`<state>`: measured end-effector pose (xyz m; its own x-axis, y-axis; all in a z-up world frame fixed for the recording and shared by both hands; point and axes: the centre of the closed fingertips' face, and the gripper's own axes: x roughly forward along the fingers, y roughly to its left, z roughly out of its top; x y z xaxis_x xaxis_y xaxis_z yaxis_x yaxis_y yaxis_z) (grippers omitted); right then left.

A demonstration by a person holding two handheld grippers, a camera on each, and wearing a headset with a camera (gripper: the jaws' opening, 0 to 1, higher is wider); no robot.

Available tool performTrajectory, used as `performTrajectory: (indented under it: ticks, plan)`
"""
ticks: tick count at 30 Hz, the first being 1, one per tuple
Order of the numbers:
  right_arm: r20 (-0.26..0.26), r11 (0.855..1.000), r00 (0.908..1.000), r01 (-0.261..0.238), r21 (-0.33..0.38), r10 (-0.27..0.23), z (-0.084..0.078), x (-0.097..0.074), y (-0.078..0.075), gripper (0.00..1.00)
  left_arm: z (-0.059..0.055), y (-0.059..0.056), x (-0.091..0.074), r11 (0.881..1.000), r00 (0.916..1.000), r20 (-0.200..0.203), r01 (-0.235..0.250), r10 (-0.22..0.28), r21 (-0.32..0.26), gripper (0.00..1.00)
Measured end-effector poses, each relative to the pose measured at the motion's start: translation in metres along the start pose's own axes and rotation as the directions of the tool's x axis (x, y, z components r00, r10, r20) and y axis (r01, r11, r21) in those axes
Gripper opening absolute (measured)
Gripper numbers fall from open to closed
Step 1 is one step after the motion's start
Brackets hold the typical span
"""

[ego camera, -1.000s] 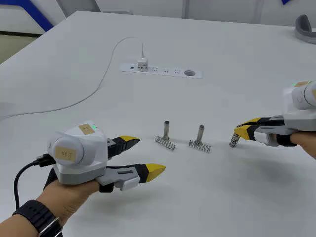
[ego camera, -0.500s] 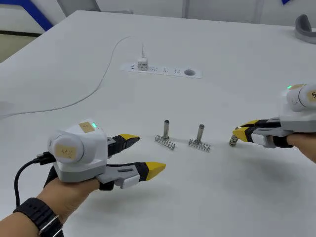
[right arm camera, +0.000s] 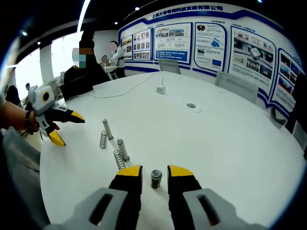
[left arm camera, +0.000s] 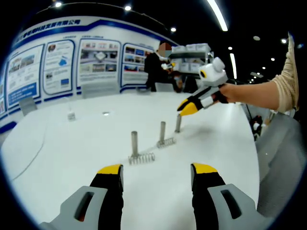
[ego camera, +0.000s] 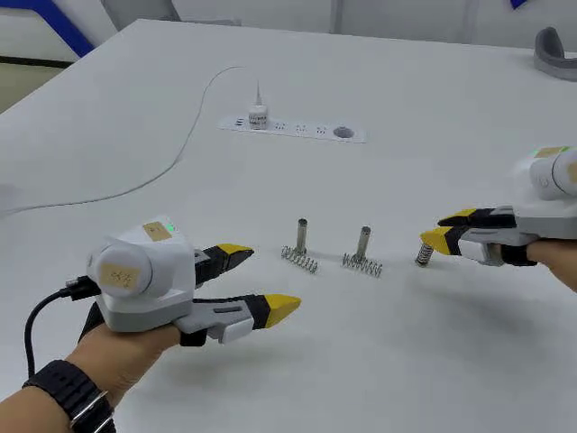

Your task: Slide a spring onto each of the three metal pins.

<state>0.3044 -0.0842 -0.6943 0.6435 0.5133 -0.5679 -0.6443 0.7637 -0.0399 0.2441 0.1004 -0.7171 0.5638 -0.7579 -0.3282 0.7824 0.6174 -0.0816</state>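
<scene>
Currently the right gripper (ego camera: 448, 230) is hanging at the rightmost pin (ego camera: 424, 254) of three standing in a row across the middle of the white table (ego camera: 406, 108). Its jaws are sitting slightly parted on either side of that pin, which is wearing a spring (right arm camera: 156, 181), without clamping it. Toward the left edge, the middle pin (ego camera: 363, 242) and left pin (ego camera: 302, 234) are standing bare, a loose spring (ego camera: 362, 265) and a second loose spring (ego camera: 299, 260) lying at their feet, while nearer the front edge the left gripper (ego camera: 261, 280) is hovering, jaws spread wide and holding nothing.
</scene>
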Motion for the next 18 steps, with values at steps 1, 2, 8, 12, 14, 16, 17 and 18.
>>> performTrajectory:
  ticks: [1,2,8,12,14,16,17,18]
  plan:
    - [0.005,1.000,1.0000,0.001,-0.007,-0.001,0.003,-0.001,0.001,0.22,0.000,0.000,0.000,1.000,1.0000,0.001,0.001,-0.001,0.000,0.58]
    - [0.013,1.000,0.9999,0.000,-0.017,0.000,0.007,-0.003,0.003,0.22,0.001,-0.001,0.001,1.000,1.0000,0.001,0.002,-0.002,0.001,0.58]
    - [0.049,0.997,0.9983,-0.028,-0.070,0.032,0.028,-0.004,0.019,0.22,0.002,-0.002,0.001,1.000,1.0000,0.004,0.005,-0.005,0.002,0.57]
    - [0.048,0.994,0.9968,-0.060,-0.096,0.064,0.032,0.003,0.031,0.22,0.002,-0.002,0.000,1.000,1.0000,0.002,0.007,-0.007,0.006,0.57]
    - [0.036,0.992,0.9961,-0.077,-0.104,0.081,0.029,0.007,0.036,0.22,0.002,-0.001,0.000,1.000,1.0000,0.000,0.006,-0.006,0.009,0.57]
    - [0.018,0.989,0.9951,-0.094,-0.115,0.097,0.024,0.012,0.042,0.21,0.002,0.000,-0.001,1.000,1.0000,0.000,0.004,-0.004,0.010,0.57]
    - [0.004,0.987,0.9947,-0.101,-0.125,0.103,0.021,0.015,0.045,0.21,0.003,0.001,-0.002,1.000,1.0000,0.000,0.003,-0.003,0.010,0.57]
    - [-0.003,0.986,0.9944,-0.105,-0.131,0.106,0.019,0.016,0.047,0.21,0.003,0.001,-0.002,1.000,1.0000,0.000,0.002,-0.002,0.010,0.57]
